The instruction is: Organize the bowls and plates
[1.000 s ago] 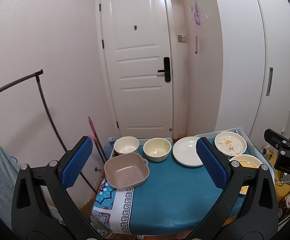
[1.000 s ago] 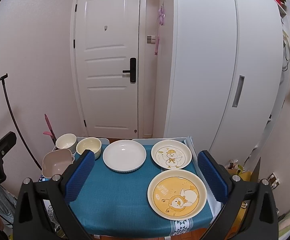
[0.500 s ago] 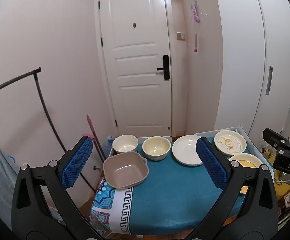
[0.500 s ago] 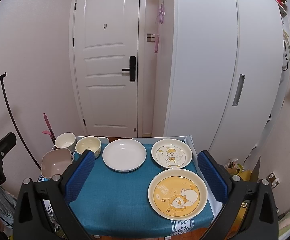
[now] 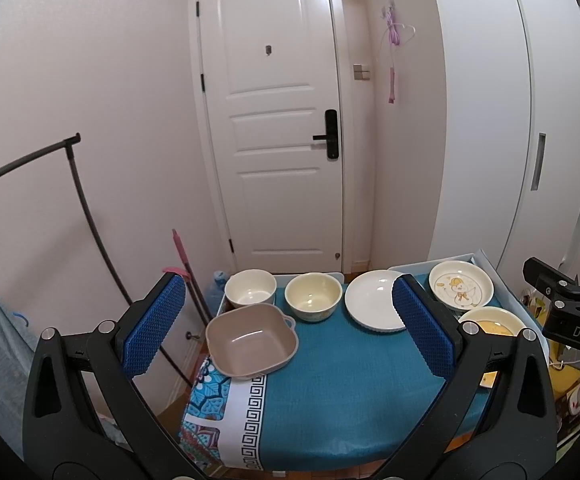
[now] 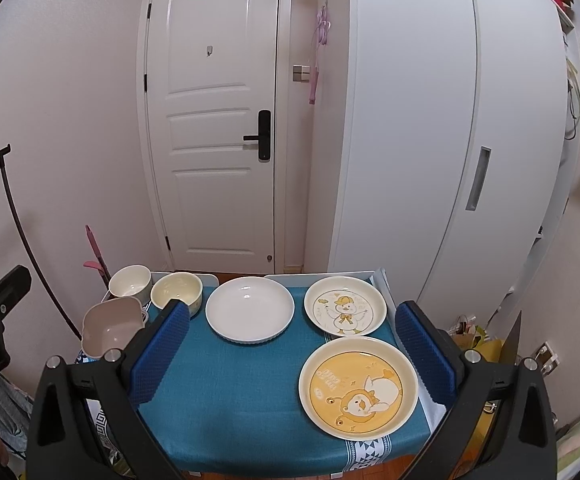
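While you hold both grippers above the near edge of the table (image 6: 241, 400), the left gripper (image 5: 290, 332) and right gripper (image 6: 290, 356) stand spread wide, gripping nothing. Nearest you lie the yellow plate (image 6: 358, 387) at right and the pink bowl (image 5: 251, 347) at left. Beyond them, left to right, sit a white bowl (image 5: 250, 288), cream bowl (image 5: 313, 295), white plate (image 6: 249, 310) and duck plate (image 6: 345, 311), before the door (image 6: 213, 120).

Home entryway: front door (image 5: 277, 128), wardrobe (image 6: 450, 120)
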